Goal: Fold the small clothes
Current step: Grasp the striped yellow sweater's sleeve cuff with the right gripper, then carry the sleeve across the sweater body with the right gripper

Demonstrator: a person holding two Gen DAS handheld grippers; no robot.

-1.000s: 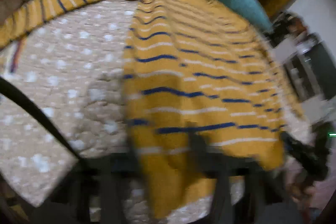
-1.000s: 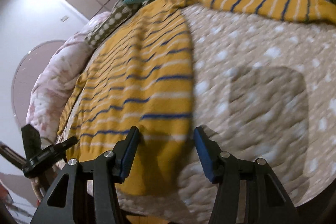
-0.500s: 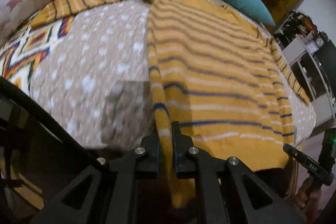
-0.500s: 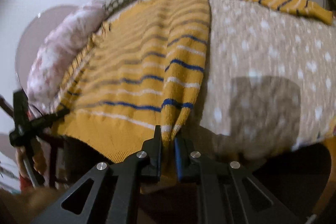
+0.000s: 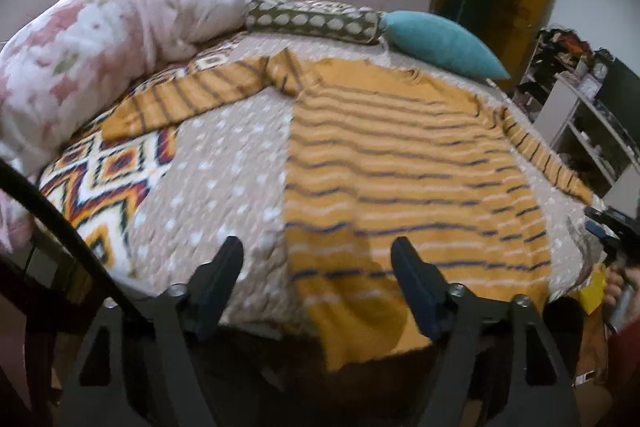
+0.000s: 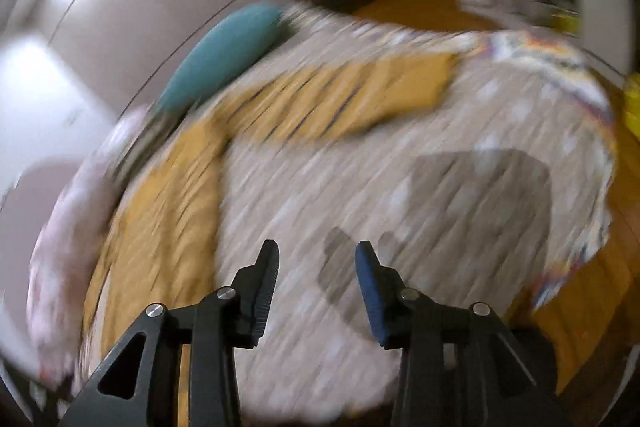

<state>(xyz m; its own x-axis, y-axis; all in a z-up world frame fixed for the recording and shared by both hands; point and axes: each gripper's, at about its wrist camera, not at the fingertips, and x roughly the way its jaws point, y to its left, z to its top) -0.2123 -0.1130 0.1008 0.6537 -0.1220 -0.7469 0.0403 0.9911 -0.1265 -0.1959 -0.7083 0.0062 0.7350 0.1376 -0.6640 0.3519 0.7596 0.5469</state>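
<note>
The left gripper (image 5: 316, 279) had its jaws spread wide and empty, and the hem of the yellow striped sweater (image 5: 400, 163) lay just ahead of them, flat on the bed (image 5: 224, 179). The right gripper (image 6: 316, 273) had its jaws spread too, over bare bedcover, with the sweater to their left; this view was much blurred. To fold well, I think each gripper should next take a sleeve and lay it across the body, without dragging. Half a second ago both grippers were pinching the hem; now both have released it.
</note>
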